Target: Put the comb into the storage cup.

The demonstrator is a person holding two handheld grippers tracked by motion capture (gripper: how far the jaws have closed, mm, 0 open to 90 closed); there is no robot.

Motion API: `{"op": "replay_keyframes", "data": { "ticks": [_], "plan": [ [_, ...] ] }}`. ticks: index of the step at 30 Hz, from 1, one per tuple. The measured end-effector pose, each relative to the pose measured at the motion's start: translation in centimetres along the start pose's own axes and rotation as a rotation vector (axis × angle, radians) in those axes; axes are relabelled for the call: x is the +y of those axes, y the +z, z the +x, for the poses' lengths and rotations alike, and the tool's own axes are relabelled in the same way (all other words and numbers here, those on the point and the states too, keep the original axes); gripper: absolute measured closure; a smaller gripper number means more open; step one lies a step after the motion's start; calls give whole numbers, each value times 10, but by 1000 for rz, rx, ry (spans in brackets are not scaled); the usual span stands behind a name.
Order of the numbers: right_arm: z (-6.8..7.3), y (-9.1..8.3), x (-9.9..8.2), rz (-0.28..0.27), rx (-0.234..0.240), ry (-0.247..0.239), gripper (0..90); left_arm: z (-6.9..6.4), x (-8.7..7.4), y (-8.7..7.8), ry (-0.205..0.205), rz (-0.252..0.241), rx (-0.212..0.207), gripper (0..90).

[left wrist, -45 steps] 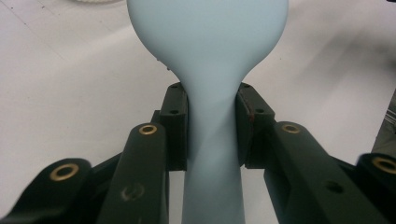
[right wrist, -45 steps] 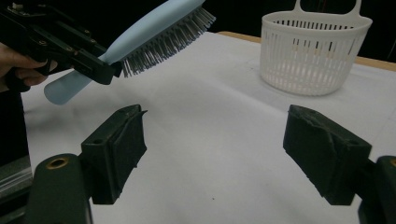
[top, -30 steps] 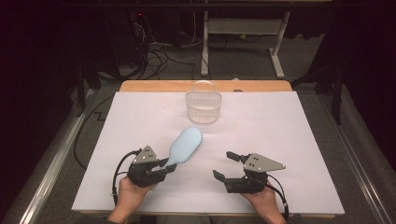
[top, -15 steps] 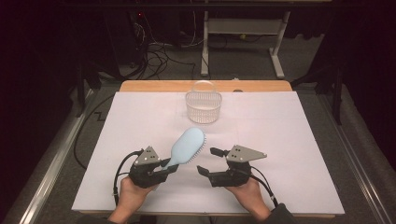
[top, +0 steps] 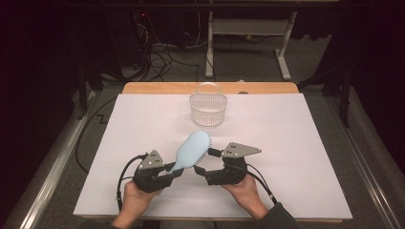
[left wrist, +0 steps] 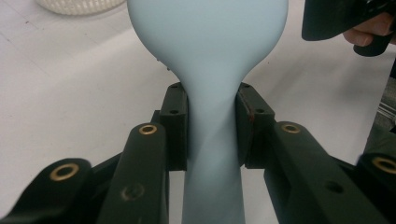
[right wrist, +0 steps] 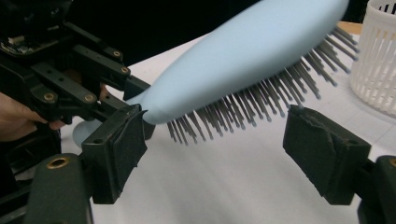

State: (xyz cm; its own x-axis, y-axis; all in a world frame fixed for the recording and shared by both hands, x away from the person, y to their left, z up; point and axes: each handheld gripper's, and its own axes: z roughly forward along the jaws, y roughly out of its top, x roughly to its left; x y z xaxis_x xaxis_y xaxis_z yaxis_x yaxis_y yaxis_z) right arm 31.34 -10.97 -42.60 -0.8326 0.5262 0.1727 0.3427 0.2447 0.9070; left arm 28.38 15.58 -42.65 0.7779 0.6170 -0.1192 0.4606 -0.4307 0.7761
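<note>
A light blue hairbrush [top: 193, 149] is held off the white table, its head pointing up and away, bristles toward the right. My left gripper [top: 174, 169] is shut on its narrow handle; in the left gripper view both pads [left wrist: 175, 126] press the handle of the brush [left wrist: 210, 37]. My right gripper [top: 204, 162] is open just right of the brush head. In the right gripper view its jaws [right wrist: 219, 149] stand wide apart below the dark bristles of the brush [right wrist: 247, 60], with nothing between the pads.
A white plastic basket [top: 207, 109] with a thin handle stands at the back centre of the white sheet [top: 296, 143]. A wooden table edge [top: 157, 88] runs behind it. Cables and desk legs lie on the dark floor beyond.
My right gripper has moved left across the table and come up beside the brush head. The left gripper and the brush have stayed almost where they were.
</note>
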Motion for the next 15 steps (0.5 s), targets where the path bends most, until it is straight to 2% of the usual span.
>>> {"op": "replay_keyframes", "data": {
  "ticks": [8, 11, 15],
  "plan": [
    [2, 11, 3, 6, 8, 36, 171, -4, 1, 3, 11, 0, -12, 675],
    [3, 16, 3, 12, 18, 49, 168, -5, 1, 3, 18, -1, -29, 675],
    [5, 24, 3, 28, 17, 52, 167, -6, 1, 5, 23, 6, -25, 675]
  ]
}}
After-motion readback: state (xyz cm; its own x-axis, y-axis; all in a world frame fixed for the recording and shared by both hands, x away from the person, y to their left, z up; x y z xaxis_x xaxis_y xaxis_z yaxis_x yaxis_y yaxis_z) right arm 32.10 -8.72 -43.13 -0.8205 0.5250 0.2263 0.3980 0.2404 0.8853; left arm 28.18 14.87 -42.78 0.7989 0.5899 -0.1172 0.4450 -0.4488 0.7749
